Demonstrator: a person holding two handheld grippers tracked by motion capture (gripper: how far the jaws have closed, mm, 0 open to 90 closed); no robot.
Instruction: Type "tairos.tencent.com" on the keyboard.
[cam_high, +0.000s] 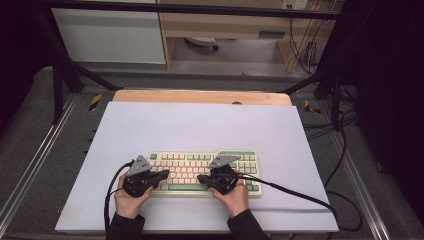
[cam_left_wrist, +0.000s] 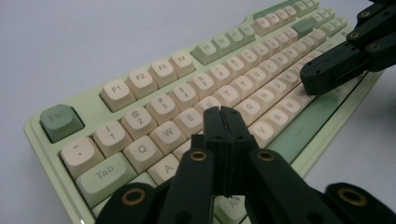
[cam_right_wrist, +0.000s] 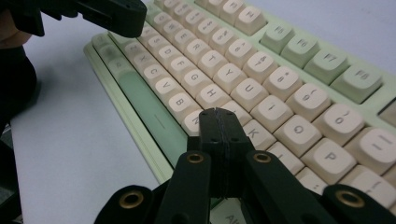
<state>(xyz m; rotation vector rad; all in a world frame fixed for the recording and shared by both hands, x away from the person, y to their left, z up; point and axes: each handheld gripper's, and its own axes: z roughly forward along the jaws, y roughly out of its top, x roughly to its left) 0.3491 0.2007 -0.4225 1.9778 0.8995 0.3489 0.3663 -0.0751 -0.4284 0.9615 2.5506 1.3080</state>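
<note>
Nearest to the camera in the high view are your two hands, coming in from the bottom edge in dark sleeves, each one holding a gripper. Your left gripper (cam_high: 161, 175) is over the left end of the keyboard (cam_high: 252, 172), and your right gripper (cam_high: 201, 178) is over its middle part, with the tips pointing toward each other. The keyboard is pale green with cream keys and some green keys, and it lies near your side of the white sheet (cam_high: 200, 125) that covers the table.

In the left gripper view, your left gripper (cam_left_wrist: 222, 112) has its jaws pressed together with nothing between them, and the tip stands above the letter keys near E and R. In the right gripper view, your right gripper (cam_right_wrist: 218, 113) is also clenched on nothing, with its tip near the J and K keys. I cannot tell if either tip really touches a key. A black cable (cam_high: 295, 192) goes from the right gripper across the sheet to the right.
</note>
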